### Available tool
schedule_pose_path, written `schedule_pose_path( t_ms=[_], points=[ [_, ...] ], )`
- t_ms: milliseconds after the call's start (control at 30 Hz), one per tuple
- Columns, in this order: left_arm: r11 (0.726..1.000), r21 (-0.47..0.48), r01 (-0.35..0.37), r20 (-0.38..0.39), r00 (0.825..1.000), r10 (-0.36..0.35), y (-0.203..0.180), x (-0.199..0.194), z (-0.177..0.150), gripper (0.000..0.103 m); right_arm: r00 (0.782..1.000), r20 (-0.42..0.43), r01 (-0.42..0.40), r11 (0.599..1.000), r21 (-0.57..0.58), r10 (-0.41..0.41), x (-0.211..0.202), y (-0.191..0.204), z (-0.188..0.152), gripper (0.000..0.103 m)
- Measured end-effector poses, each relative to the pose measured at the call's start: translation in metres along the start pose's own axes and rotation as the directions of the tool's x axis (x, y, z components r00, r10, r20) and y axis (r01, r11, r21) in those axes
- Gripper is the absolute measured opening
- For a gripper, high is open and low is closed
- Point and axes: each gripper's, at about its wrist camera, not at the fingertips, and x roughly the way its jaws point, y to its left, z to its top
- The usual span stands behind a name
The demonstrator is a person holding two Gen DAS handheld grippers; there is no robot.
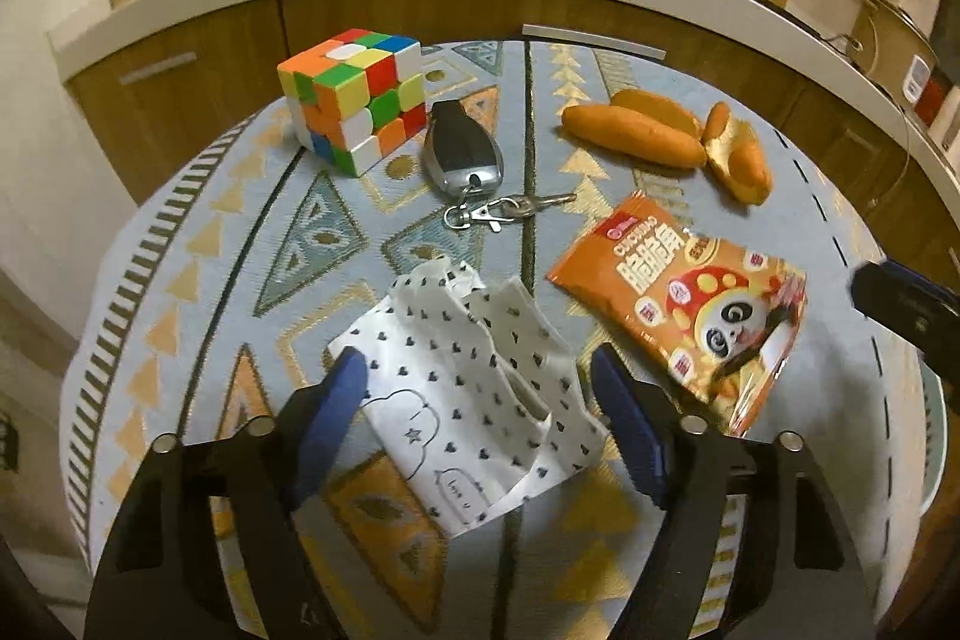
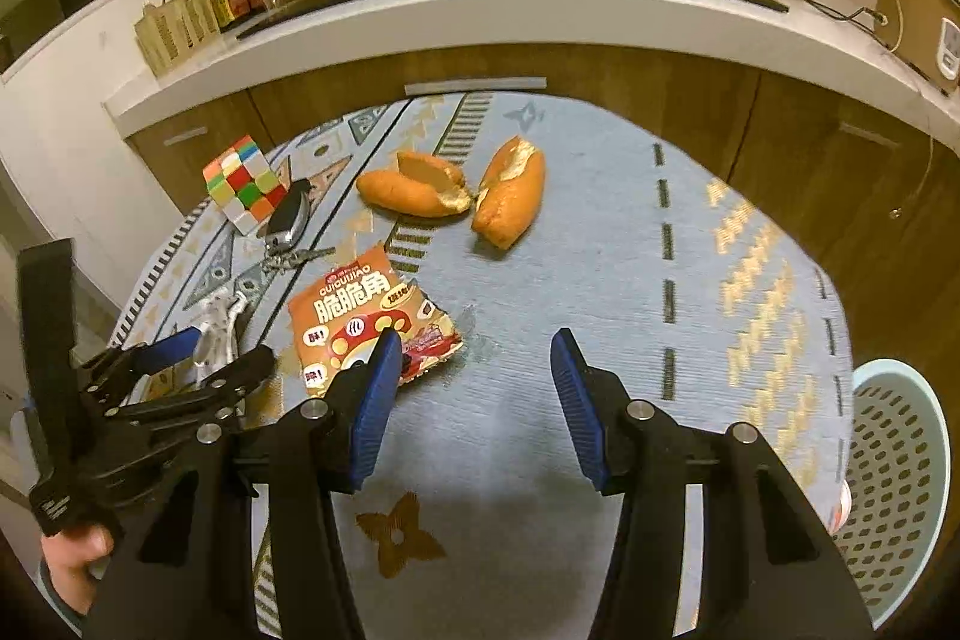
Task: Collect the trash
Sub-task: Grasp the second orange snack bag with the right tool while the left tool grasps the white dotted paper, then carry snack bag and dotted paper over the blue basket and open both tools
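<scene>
Your left tool [image 1: 477, 388] straddles the tissue [image 1: 474, 376], jaws apart, not yet pinching. Close on it, then lift. Your right tool [image 2: 474, 370] gapes empty; the wrapper [image 2: 366, 316] lies by its left finger.

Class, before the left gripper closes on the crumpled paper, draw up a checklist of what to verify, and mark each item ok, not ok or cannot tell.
1. White heart-printed crumpled paper lies between the left gripper fingers: ok.
2. Fingers already pressing the paper: not ok; a gap shows.
3. Silver-black key fob clear of the fingers: ok.
4. Right gripper empty, fingers apart: ok.
5. Orange panda-printed snack bag centred between the right fingers: not ok; it sits at the left finger.
6. Pale blue perforated basket within reach: cannot tell.
</scene>
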Motion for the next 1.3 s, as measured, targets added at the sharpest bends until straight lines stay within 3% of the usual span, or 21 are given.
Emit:
schedule_pose_path(
  t_ms=[100, 167, 333, 500, 633, 700, 733, 867, 1300],
  points=[
    [1.000, 0.012, -0.003, 0.013, 1.000, 0.003, 0.006, -0.005, -0.005, 0.050, 1.000, -0.019, -0.008, 1.000, -0.005, 0.008, 0.012, 0.003, -0.001, 0.052],
    [1.000, 0.005, 0.011, 0.034, 0.999, -0.011, 0.011, -0.008, -0.009, 0.045, 1.000, -0.030, -0.008, 1.000, -0.002, 0.008, 0.021, 0.005, -0.002, 0.057],
    [0.998, 0.007, 0.059, 0.088, 0.994, -0.060, 0.011, -0.017, -0.019, 0.020, 0.997, -0.064, -0.047, 0.999, 0.013, 0.048, 0.038, 0.010, -0.003, 0.057],
    [0.994, -0.027, 0.104, 0.088, 0.991, -0.101, 0.015, -0.012, -0.015, 0.019, 0.994, -0.084, -0.074, 0.997, 0.030, 0.076, 0.051, 0.020, 0.000, 0.057],
    [0.992, -0.035, 0.118, 0.094, 0.989, -0.114, 0.017, -0.013, -0.016, 0.018, 0.996, -0.074, -0.041, 0.999, 0.007, 0.041, 0.056, 0.029, 0.000, 0.057],
    [0.991, -0.043, 0.129, 0.098, 0.987, -0.124, 0.019, -0.013, -0.016, 0.017, 0.997, -0.069, -0.025, 1.000, -0.013, 0.024, 0.056, 0.033, -0.001, 0.046],
    [0.990, -0.049, 0.136, 0.100, 0.986, -0.130, 0.020, -0.013, -0.016, 0.017, 0.997, -0.067, -0.026, 0.999, -0.023, 0.025, 0.056, 0.035, -0.002, 0.034],
    [0.985, -0.068, 0.157, 0.122, 0.981, -0.148, 0.024, -0.016, -0.016, 0.014, 0.998, -0.041, -0.043, 0.999, -0.012, 0.043, 0.051, 0.031, -0.003, 0.022],
    [0.972, -0.058, 0.229, 0.190, 0.958, -0.215, 0.026, -0.032, -0.016, 0.005, 0.998, 0.041, -0.051, 0.999, 0.016, 0.050, 0.020, 0.019, -0.008, 0.008]
  ],
)
